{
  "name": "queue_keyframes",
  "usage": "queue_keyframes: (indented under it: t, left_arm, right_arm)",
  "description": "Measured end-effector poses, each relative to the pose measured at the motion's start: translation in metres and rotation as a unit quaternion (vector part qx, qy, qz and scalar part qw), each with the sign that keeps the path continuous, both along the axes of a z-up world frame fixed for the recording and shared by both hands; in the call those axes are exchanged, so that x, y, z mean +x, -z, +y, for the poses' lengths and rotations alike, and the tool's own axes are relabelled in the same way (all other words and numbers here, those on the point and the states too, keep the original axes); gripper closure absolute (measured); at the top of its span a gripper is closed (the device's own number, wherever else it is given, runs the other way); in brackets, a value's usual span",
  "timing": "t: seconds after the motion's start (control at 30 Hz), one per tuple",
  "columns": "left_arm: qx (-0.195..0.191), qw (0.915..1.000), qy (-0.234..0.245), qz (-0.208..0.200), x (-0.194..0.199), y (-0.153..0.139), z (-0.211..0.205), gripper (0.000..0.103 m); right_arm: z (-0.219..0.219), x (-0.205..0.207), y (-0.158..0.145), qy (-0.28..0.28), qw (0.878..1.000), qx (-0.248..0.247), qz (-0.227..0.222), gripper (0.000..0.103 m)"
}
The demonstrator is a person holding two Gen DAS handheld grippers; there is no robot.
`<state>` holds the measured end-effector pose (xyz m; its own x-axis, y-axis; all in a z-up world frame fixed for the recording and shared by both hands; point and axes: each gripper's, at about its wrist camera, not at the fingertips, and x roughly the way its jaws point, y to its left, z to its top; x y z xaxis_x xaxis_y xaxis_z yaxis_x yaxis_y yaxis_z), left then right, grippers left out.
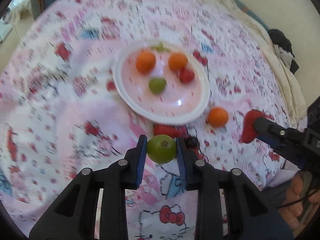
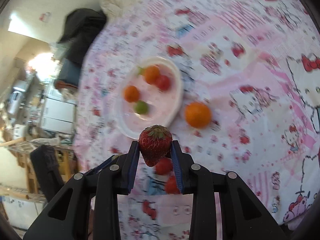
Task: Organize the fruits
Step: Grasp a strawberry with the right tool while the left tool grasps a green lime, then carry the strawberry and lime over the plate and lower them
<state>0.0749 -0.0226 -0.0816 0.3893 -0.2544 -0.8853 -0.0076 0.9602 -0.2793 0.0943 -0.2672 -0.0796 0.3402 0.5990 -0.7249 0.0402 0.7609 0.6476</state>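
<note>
green fruit (image 1: 161, 149) between left gripper (image 1: 161, 153) pads (seemingly clamped).

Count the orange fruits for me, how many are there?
3. Two sit in the white plate: one at its left, one at its right. The third lies on the cloth beside the plate.

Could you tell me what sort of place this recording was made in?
Most likely a lived-in home, not a lab. The fruit and the white plate rest on a pink cartoon-print cloth that looks like a bedsheet or tablecloth, and the right wrist view shows cluttered shelves and white drawers beyond it.
</note>
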Motion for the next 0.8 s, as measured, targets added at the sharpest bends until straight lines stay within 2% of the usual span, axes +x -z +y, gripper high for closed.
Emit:
queue_keyframes:
  t: [0.17,0.4,0.6,0.8]
  left_arm:
    - [0.012,0.9987,-0.014,-0.047,0.004,-0.031,0.014,0.078]
    - [0.041,0.9965,-0.007,-0.073,0.024,-0.061,0.028,0.078]
    - [0.065,0.9946,-0.004,-0.080,0.049,-0.068,0.031,0.078]
    - [0.077,0.9939,-0.009,-0.079,0.080,-0.063,0.038,0.078]
  right_arm:
    - [0.009,0.003,-0.034,-0.009,0.999,-0.001,-0.052,0.069]
    - [0.020,0.029,-0.049,-0.018,0.997,-0.004,-0.072,0.069]
    - [0.027,0.059,-0.042,-0.031,0.996,-0.007,-0.081,0.069]
    - [0.029,0.088,-0.017,-0.047,0.996,-0.027,-0.068,0.069]
